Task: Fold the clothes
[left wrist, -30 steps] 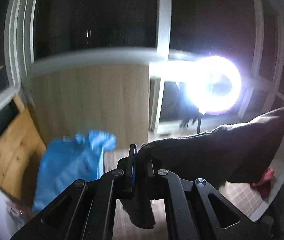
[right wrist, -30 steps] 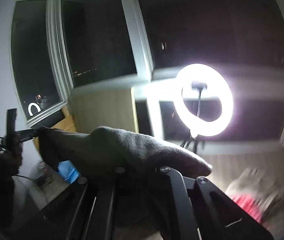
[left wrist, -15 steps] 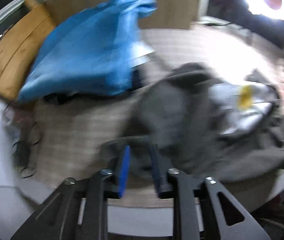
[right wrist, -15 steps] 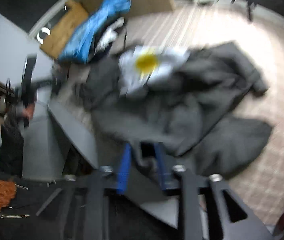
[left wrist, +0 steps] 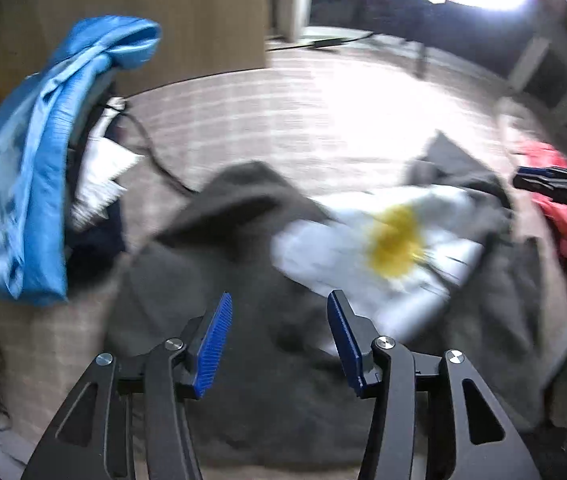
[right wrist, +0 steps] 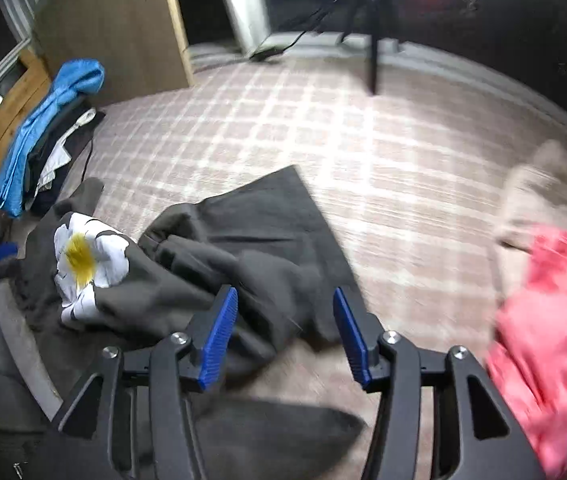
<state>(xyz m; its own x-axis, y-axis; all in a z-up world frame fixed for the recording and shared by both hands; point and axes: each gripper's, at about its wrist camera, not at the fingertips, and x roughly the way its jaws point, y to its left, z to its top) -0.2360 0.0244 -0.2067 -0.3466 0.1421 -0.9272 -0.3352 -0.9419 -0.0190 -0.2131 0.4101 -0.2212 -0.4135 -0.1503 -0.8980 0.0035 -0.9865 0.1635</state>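
We see the left tool (left wrist: 279, 320) with its blue pads spread wide and nothing between them, hovering over the dark grey garment (left wrist: 211, 280). The right tool (right wrist: 283, 316) is likewise wide apart and empty above the same garment (right wrist: 251, 240). The garment lies crumpled on a checked surface (right wrist: 323, 140), its white and yellow flower print (right wrist: 83, 260) facing up. A blue garment (left wrist: 23, 180) sits in a pile to the left, and a red garment (right wrist: 555, 340) lies to the right.
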